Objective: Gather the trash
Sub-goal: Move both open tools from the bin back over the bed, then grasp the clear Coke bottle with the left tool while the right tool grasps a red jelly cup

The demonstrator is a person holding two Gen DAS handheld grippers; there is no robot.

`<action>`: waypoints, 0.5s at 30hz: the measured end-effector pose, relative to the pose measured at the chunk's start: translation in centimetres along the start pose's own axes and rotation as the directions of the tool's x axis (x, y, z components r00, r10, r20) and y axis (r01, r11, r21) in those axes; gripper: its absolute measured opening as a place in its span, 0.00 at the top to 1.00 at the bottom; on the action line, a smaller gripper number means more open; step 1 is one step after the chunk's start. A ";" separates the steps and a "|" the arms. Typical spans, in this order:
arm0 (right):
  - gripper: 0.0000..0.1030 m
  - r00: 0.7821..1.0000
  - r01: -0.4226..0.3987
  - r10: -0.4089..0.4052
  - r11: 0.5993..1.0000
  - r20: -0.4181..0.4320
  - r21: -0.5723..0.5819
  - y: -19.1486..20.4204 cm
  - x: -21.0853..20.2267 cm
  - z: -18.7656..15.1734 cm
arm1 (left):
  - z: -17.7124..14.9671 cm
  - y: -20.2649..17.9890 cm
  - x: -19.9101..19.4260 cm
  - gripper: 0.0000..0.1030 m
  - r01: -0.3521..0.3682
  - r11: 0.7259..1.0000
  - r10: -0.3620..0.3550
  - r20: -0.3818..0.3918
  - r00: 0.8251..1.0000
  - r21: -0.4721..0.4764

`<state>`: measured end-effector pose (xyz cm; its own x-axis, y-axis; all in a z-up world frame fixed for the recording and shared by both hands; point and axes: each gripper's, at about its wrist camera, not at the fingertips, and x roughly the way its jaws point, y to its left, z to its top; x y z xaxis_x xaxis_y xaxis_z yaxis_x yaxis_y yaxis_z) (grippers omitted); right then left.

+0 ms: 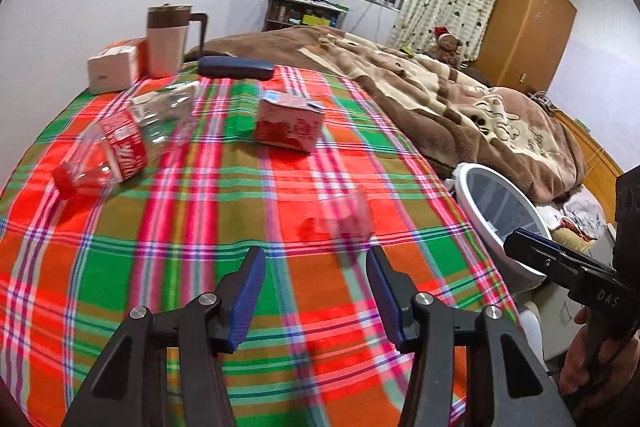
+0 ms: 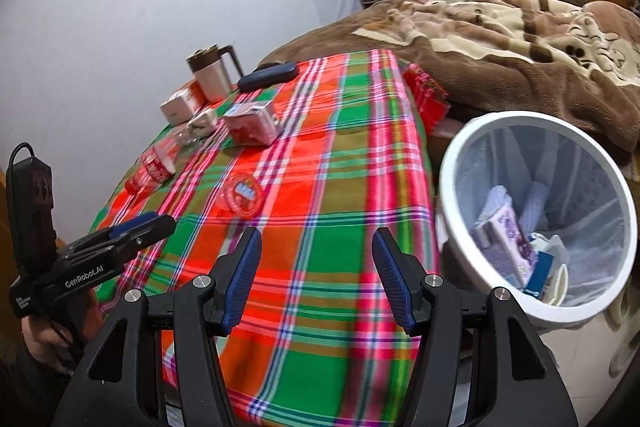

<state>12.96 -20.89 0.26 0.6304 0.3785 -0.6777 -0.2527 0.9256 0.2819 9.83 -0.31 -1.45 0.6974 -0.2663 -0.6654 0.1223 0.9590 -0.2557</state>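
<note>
The surface under a red-and-green plaid cloth [image 1: 240, 227] carries the trash; a clear plastic bottle with a red label [image 1: 116, 143] lies on its side on it, a red-and-white carton [image 1: 290, 123] just beside, a blurred clear cup [image 1: 348, 219] nearer. Beside the cloth's edge stands a white round bin [image 2: 536, 215] holding packets; both the left gripper [image 1: 316, 287] and right gripper [image 2: 316, 275] have fingers apart, empty, above the cloth.

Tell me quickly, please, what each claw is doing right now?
Left claw: open, holding nothing.
Right claw: open, holding nothing.
</note>
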 end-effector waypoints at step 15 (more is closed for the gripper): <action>0.43 0.998 -0.052 0.048 0.995 -0.049 -0.083 3.9 3.4 1.3 | 1.7 6.0 -1.6 0.49 -0.091 0.995 0.093 0.041 0.995 -0.048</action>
<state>15.03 -16.00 -0.07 0.5807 0.4226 -0.6958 -0.3450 0.9019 0.2599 10.71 6.03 -0.74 0.7342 -0.1721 -0.6568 0.0244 0.9734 -0.2277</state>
